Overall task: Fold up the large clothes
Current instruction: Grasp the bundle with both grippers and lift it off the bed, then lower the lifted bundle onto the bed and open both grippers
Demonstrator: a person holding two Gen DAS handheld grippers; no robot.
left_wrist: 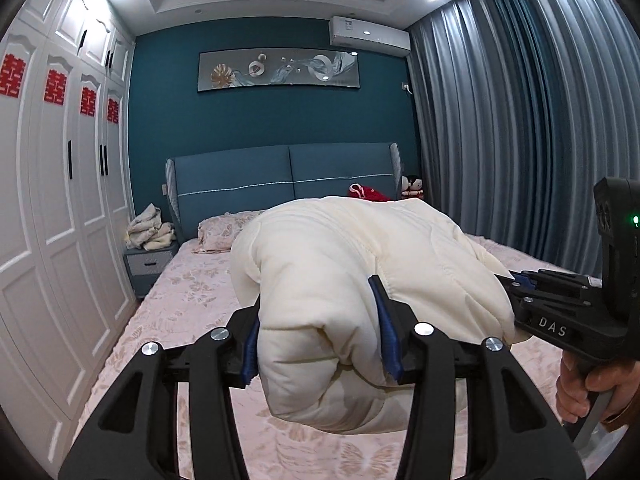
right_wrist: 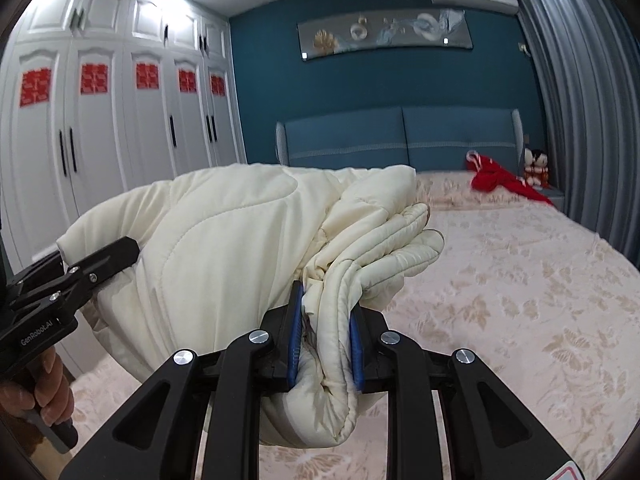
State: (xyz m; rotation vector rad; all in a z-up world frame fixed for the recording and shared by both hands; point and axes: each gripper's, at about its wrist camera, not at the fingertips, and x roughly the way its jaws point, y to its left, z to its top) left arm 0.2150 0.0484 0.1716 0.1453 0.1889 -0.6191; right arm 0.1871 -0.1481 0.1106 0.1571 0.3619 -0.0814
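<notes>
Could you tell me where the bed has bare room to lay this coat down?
The pink floral bedspread lies bare ahead, between wardrobe side and curtain side. Crowded at the headboard: floral pillow, red garment. Both grippers clamp the cream padded coat.

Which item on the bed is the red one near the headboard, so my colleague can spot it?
Start at the blue padded headboard and follow it to its right end, near the grey curtain. There, on the pink floral bedspread, lies a crumpled red garment. It is the only bright red fabric on the bed, unlike the cream quilted coat.
</notes>
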